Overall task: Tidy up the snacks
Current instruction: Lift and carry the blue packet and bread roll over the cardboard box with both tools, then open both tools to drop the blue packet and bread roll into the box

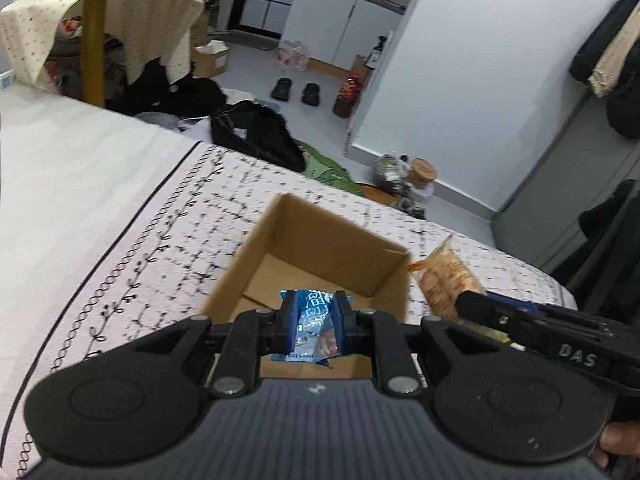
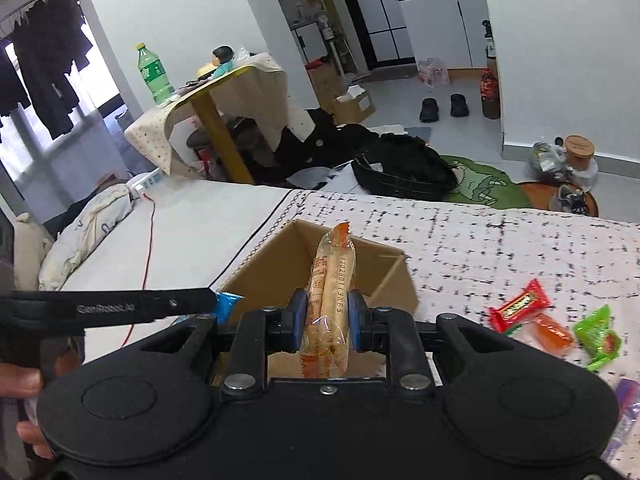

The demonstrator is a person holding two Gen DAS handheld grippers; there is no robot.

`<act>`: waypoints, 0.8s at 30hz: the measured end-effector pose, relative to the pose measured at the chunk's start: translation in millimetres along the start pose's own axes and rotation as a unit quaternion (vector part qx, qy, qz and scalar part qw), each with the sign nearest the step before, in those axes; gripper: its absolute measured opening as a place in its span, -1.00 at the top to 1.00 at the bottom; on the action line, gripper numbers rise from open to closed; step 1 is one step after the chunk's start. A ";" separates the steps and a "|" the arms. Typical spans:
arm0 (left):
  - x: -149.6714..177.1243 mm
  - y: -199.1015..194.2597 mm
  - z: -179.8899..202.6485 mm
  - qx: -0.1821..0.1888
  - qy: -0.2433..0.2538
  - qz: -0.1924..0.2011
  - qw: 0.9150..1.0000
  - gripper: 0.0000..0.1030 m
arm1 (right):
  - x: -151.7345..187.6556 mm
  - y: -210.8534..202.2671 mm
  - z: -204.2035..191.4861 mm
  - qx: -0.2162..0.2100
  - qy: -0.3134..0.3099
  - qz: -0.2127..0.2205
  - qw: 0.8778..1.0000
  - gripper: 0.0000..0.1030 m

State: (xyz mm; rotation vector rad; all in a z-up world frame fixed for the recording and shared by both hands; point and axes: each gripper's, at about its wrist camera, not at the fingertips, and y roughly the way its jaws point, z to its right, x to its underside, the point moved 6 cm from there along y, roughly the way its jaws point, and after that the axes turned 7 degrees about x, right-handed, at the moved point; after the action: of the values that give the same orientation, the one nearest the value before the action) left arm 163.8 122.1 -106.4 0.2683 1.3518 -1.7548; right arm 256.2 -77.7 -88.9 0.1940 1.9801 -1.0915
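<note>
My left gripper (image 1: 314,322) has its fingers clamped on a blue snack packet (image 1: 316,330), held over the open cardboard box (image 1: 320,240) on the bed (image 1: 120,216). My right gripper (image 2: 327,320) pinches an orange wafer pack (image 2: 330,292) above the same box. Loose candies (image 2: 520,308) lie right of the box on the bedspread.

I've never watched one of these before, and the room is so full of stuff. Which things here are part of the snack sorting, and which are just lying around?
Part of the job:
- cardboard box
- blue snack packet in the left gripper
- orange biscuit pack in the right gripper
- loose candies on the bedspread

Just lying about:
- green bottle
- slippers
- black bag
</note>
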 end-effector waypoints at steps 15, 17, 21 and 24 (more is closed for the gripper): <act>1.5 -5.0 -7.7 -0.036 -0.012 0.004 0.999 0.56 | 9.7 28.4 -26.5 -0.019 0.008 -0.026 0.999 0.44; 3.5 -7.2 -9.2 -0.037 -0.019 -0.001 0.999 0.45 | 11.1 26.1 -28.5 -0.011 0.001 -0.022 1.000 0.10; 9.4 -14.6 -8.1 -0.052 -0.023 -0.002 0.998 -0.09 | 13.3 15.5 -19.4 0.002 0.002 -0.019 1.000 -0.16; 13.8 -17.2 -2.1 -0.045 -0.024 -0.007 0.999 -0.36 | 13.7 3.5 -9.5 0.010 0.003 -0.009 1.000 -0.31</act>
State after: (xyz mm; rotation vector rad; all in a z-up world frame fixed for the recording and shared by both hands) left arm 142.2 117.3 -104.3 0.1661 1.3976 -1.6954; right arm 243.6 -71.7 -98.6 0.1901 1.9799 -1.1235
